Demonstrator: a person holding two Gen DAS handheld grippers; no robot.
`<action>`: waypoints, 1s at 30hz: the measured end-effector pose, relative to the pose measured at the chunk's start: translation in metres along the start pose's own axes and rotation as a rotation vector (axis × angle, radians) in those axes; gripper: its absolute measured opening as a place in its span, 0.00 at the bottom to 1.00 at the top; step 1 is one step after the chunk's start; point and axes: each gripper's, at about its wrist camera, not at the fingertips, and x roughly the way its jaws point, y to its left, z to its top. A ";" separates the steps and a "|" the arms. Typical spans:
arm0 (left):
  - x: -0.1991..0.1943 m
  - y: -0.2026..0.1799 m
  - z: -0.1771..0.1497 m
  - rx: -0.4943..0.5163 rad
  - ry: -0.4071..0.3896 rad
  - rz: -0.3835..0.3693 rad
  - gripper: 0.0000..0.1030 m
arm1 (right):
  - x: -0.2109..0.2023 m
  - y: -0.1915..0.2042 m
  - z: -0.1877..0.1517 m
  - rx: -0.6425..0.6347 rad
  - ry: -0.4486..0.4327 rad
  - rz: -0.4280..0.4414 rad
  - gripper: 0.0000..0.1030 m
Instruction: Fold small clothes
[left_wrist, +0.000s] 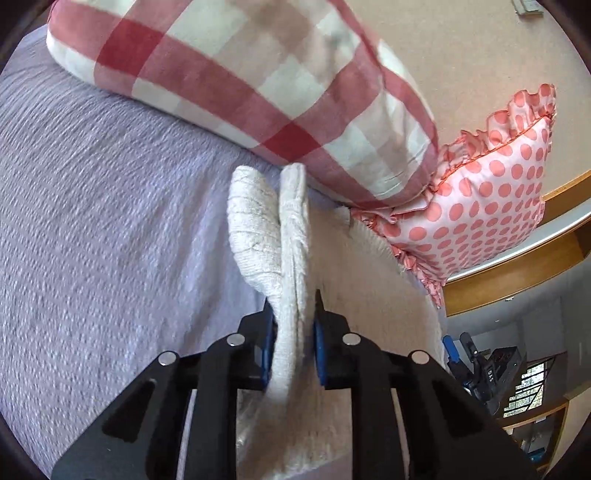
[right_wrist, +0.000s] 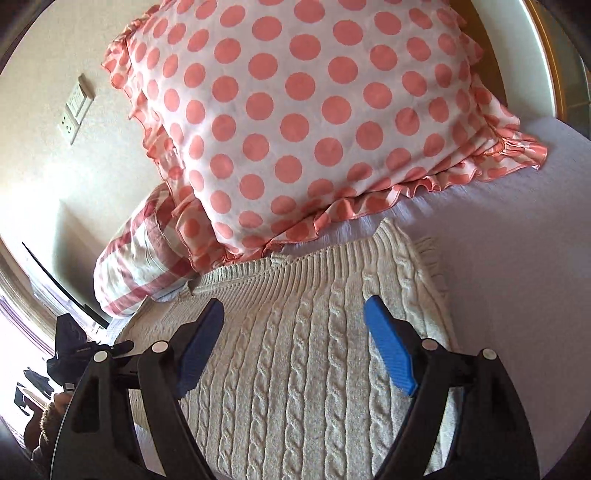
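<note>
Pinched between the left gripper (left_wrist: 293, 345) jaws, a cream cable-knit sweater (right_wrist: 295, 350) edge is lifted. Beneath the wide-open, empty right gripper (right_wrist: 295, 347), it is spread flat; folding seems barely begun.

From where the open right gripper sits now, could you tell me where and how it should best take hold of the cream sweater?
I would grip the fringed side edge of the cream cable-knit sweater, coming in from the right over the bare lavender bedspread. That edge lies flat and exposed; the ribbed end is crowded by the polka-dot pillow. The right gripper is already open.
</note>
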 end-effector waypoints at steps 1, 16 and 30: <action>-0.005 -0.019 0.002 0.022 -0.010 -0.019 0.16 | -0.004 -0.001 0.003 0.004 -0.014 0.006 0.78; 0.167 -0.312 -0.103 0.350 0.250 -0.348 0.11 | -0.060 -0.093 0.033 0.127 -0.119 -0.071 0.78; 0.026 -0.177 -0.118 0.529 0.047 -0.014 0.43 | 0.026 -0.004 0.004 -0.007 0.310 0.065 0.65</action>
